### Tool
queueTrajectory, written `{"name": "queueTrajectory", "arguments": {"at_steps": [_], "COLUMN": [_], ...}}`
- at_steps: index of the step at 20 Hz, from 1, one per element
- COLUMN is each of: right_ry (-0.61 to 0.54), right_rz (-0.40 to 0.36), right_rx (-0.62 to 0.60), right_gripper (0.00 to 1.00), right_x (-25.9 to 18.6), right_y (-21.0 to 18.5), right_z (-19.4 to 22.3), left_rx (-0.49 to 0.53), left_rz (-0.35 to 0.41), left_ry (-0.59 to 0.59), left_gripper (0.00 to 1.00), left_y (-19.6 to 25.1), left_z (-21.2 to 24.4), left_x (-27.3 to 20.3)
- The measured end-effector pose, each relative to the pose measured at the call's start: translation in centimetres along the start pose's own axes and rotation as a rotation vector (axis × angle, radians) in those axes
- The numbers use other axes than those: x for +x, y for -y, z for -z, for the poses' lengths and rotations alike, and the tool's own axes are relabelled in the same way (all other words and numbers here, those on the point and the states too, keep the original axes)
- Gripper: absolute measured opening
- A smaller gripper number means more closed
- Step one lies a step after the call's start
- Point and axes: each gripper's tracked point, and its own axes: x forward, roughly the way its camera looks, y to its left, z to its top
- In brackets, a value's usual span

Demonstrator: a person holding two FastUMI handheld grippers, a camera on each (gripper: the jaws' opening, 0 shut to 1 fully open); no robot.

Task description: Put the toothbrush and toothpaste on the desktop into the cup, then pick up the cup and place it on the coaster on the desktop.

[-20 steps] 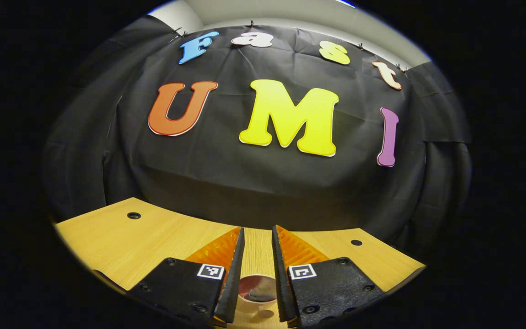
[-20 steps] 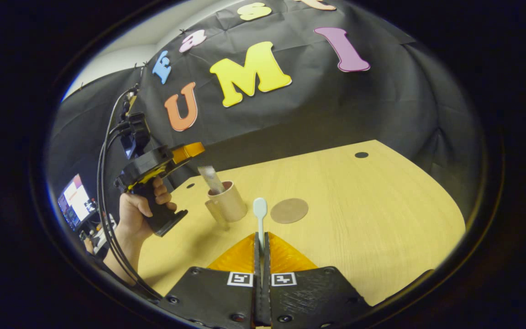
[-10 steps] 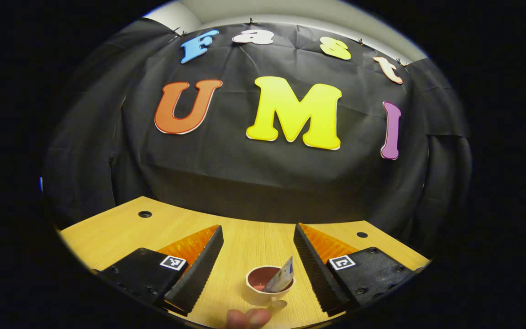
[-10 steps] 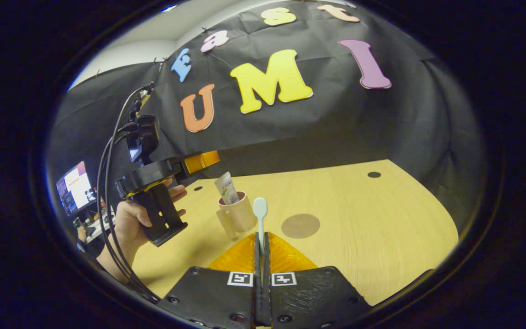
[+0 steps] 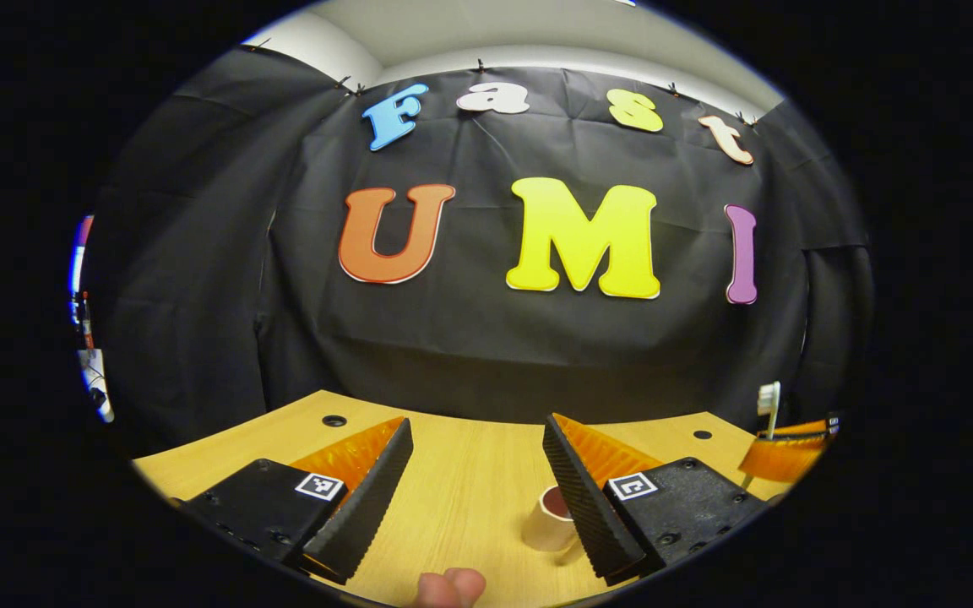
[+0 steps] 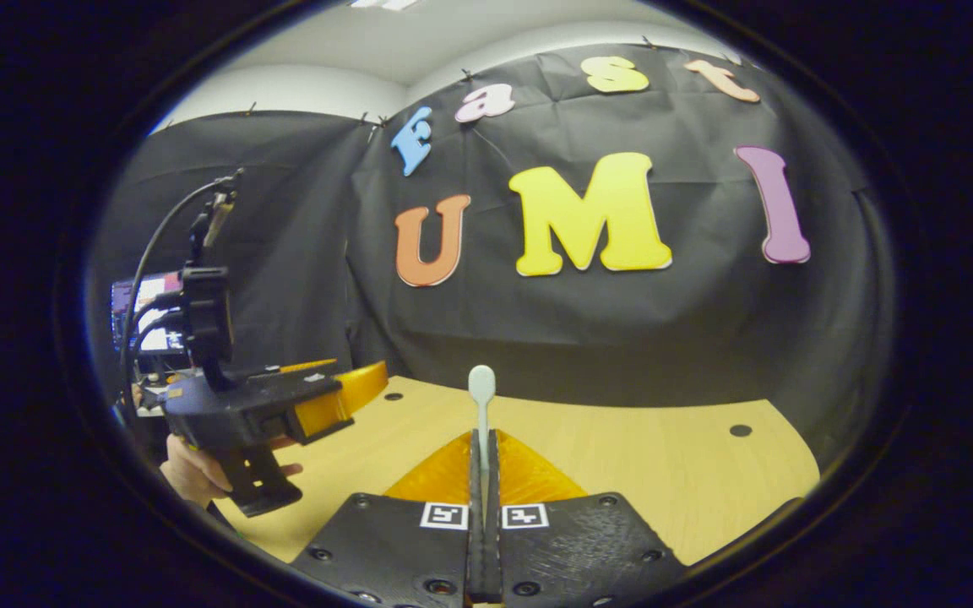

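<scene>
Standing on the wooden desktop (image 5: 470, 498), the beige cup (image 5: 550, 523) sits at about 5 o'clock in the left gripper view, half hidden behind the left gripper's (image 5: 474, 447) right finger; its dark-red inside shows, contents hard to make out. Left gripper's jaws spread wide, gripping nothing; fingertips of a hand (image 5: 451, 589) cut off at 6 o'clock. At 3 o'clock a toothbrush (image 5: 768, 404) head sticks up from the other gripper. In the right gripper view the right gripper (image 6: 483, 460) is clamped narrow on the toothbrush (image 6: 481, 397), head upright, handle hidden between the fingers. Left gripper (image 6: 343, 395) at 9 o'clock, held by a hand (image 6: 199, 473)
</scene>
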Motion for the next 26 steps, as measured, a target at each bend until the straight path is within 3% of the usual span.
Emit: {"name": "queueTrajectory", "arguments": {"at_steps": [3,4,5,8,11,17,24,26], "right_ry": [0.093,0.133,0.178,0.244,0.327,0.244,0.179,0.175], "right_rz": [-0.064,-0.077,-0.093,-0.139,-0.106,-0.061,-0.075,-0.1], "right_rx": [-0.022,-0.036,-0.037,0.03,0.034,0.051,0.07,0.069], "right_gripper": [0.0,0.0,0.0,0.02,0.0,0.0,0.04,0.14], "right_x": [2.8,3.9,5.4,7.2,8.7,13.6,13.9,13.1], "right_y": [-2.6,-3.2,-3.6,-4.5,-3.6,-1.8,-1.4,-1.9], "right_z": [-2.7,-3.6,-4.5,-6.2,-7.7,-3.0,-0.4,-0.2], "left_rx": [-0.004,-0.002,-0.001,-0.017,-0.021,-0.007,-0.012,-0.022], "left_rz": [-0.034,-0.046,-0.065,-0.088,-0.107,-0.125,-0.125,-0.122], "left_ry": [-0.049,-0.055,-0.058,-0.069,-0.08,-0.109,-0.144,-0.144], "left_gripper": [0.98,0.89,0.98,0.98,0.98,0.98,0.98,0.98], "left_y": [-2.5,-3.5,-4.7,-6.3,-7.6,-8.6,-8.3,-8.0], "left_z": [1.6,1.8,2.0,2.5,3.1,4.2,5.5,5.4], "left_x": [-0.9,-1.2,-1.2,-1.4,-1.6,-1.2,-0.2,-0.3]}}
